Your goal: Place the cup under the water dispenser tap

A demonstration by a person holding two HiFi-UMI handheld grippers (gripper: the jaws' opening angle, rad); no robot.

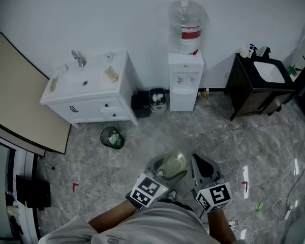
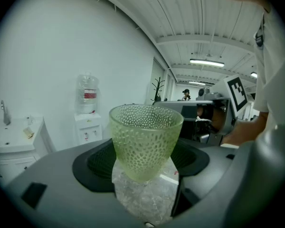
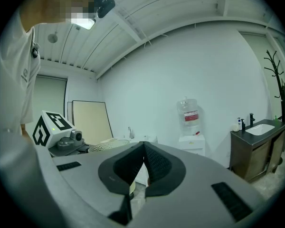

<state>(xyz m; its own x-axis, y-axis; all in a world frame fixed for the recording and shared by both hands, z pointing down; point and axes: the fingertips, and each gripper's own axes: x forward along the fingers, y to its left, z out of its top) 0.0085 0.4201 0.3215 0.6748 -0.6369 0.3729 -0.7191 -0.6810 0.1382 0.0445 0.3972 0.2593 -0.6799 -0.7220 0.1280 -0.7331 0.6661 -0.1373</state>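
A pale green dimpled glass cup [image 1: 174, 162] [image 2: 144, 133] stands upright between the pads of my left gripper [image 1: 169, 169] [image 2: 145, 158], held above the floor. The jaws stand wide around its body and are shut on it. My right gripper [image 1: 201, 164] [image 3: 143, 148] is just to the right of it, its pads meeting at the tips with nothing between them. The white water dispenser [image 1: 185, 81] [image 2: 88, 122] [image 3: 192, 139], with a big bottle on top, stands against the far wall, well ahead of both grippers. Its taps [image 1: 185, 79] face me.
A white sink cabinet [image 1: 86, 88] stands left of the dispenser, with dark bins [image 1: 150, 101] between them and a green wastebasket [image 1: 112, 138] on the marble floor. A dark vanity [image 1: 258, 83] is at the right. A beige board [image 1: 20, 95] leans at the left.
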